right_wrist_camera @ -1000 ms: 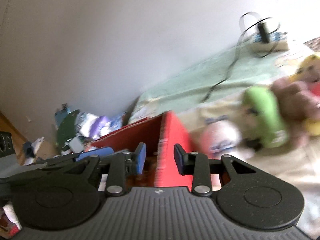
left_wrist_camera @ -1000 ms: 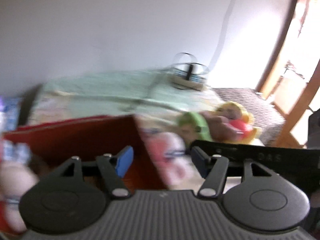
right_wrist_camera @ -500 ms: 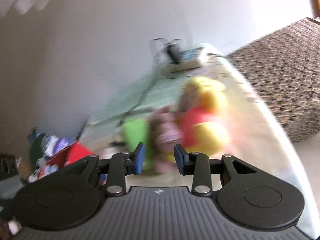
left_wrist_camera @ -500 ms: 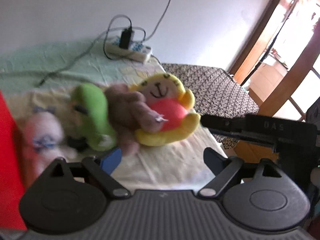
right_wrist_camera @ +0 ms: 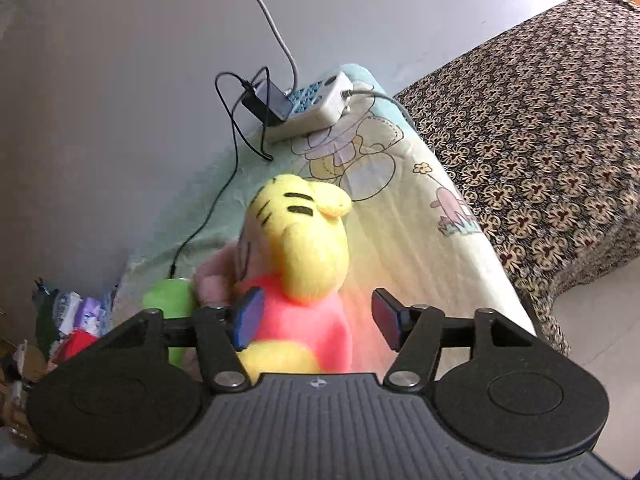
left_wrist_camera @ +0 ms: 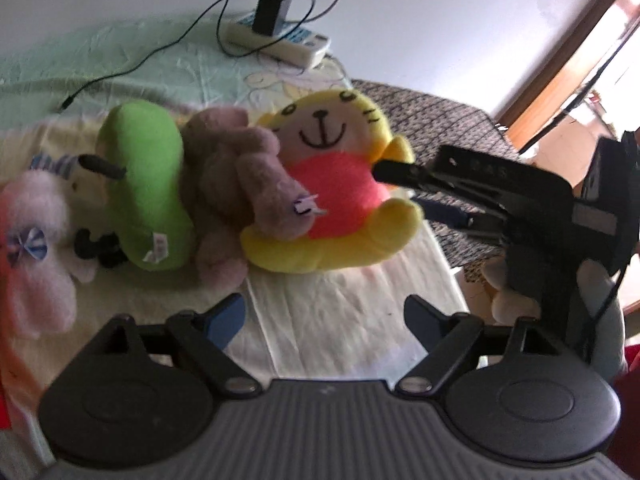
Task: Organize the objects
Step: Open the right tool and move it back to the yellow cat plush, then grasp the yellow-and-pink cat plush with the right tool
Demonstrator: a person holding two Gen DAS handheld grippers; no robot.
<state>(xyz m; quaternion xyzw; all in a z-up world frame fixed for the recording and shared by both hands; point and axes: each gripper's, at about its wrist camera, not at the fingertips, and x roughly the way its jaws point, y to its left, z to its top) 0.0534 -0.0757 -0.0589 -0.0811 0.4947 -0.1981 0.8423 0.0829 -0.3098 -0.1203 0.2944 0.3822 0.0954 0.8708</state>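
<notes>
Yellow plush sits between opening right tool fingers.

yellow plush: bright yellow, pink-red belly, pale face with black whisker lines and a smile
green plush: lime green, white tag
brown plush: dusty mauve-brown
pink plush: pale pink, blue striped bow
bedsheet: cream and mint, pastel cartoon prints
couch cover: dark brown with tan floral repeat
power strip: white, blue sockets, black charger

The right tongs, just opened, flank the yellow plush.
</notes>
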